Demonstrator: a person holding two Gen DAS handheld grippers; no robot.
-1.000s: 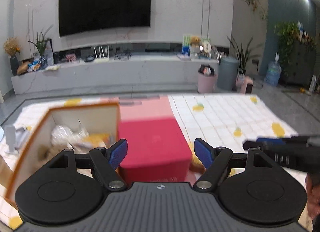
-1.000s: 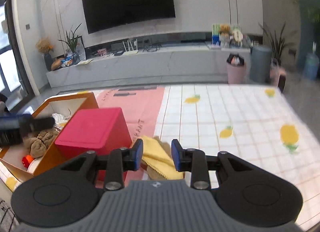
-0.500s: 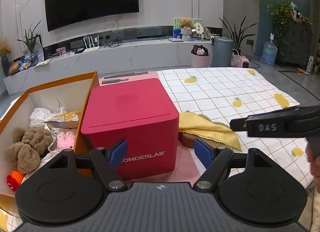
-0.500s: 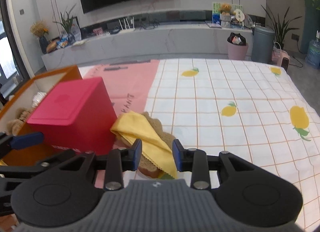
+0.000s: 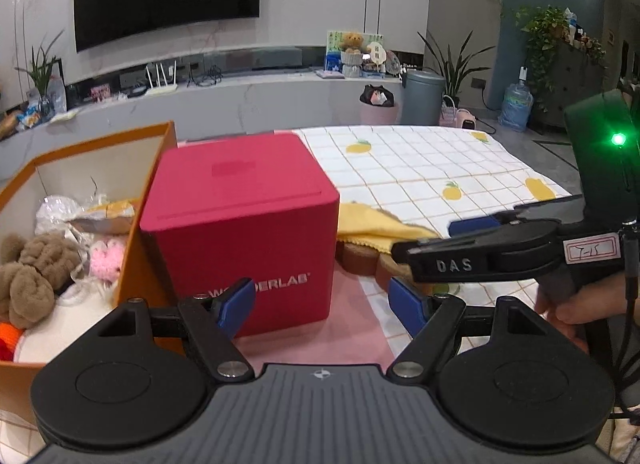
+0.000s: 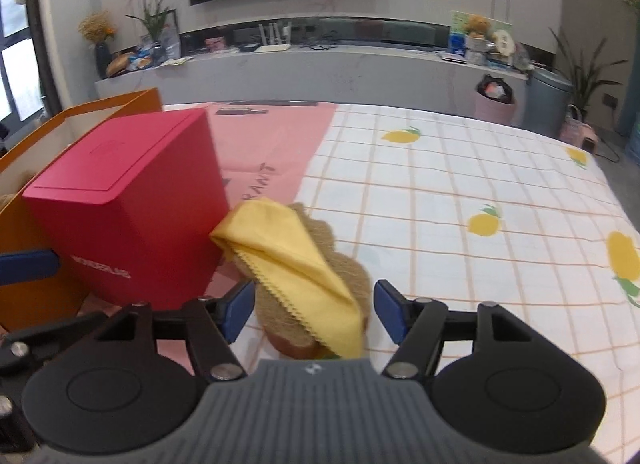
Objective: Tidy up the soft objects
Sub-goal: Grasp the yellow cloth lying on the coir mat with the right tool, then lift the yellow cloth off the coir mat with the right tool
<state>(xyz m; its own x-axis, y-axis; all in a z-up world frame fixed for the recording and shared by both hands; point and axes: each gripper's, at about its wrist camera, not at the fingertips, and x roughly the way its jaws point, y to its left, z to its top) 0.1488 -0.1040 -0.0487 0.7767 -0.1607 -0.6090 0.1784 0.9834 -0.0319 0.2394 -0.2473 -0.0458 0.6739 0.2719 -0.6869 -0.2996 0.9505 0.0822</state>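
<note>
A yellow cloth (image 6: 298, 264) lies draped over a brown woven mat (image 6: 344, 264) on the table, just right of a closed red box (image 6: 124, 204). My right gripper (image 6: 314, 312) is open, its jaws straddling the near end of the cloth and mat without touching them. In the left wrist view the cloth (image 5: 372, 222), the red box (image 5: 244, 220) and the right gripper (image 5: 436, 246) show. My left gripper (image 5: 322, 306) is open and empty in front of the red box. An open orange box (image 5: 80, 168) on the left holds brown (image 5: 28, 272) and pink (image 5: 106, 258) plush toys.
The table carries a white lemon-print cloth (image 6: 460, 200) and a pink cloth (image 6: 272, 140). A long TV bench (image 6: 320, 64) and bins stand beyond the table. My hand (image 5: 580, 304) holds the right gripper at the right edge.
My right gripper has opened wide and come down close over the yellow cloth. My left gripper has pulled back and lowered slightly in front of the red box.
</note>
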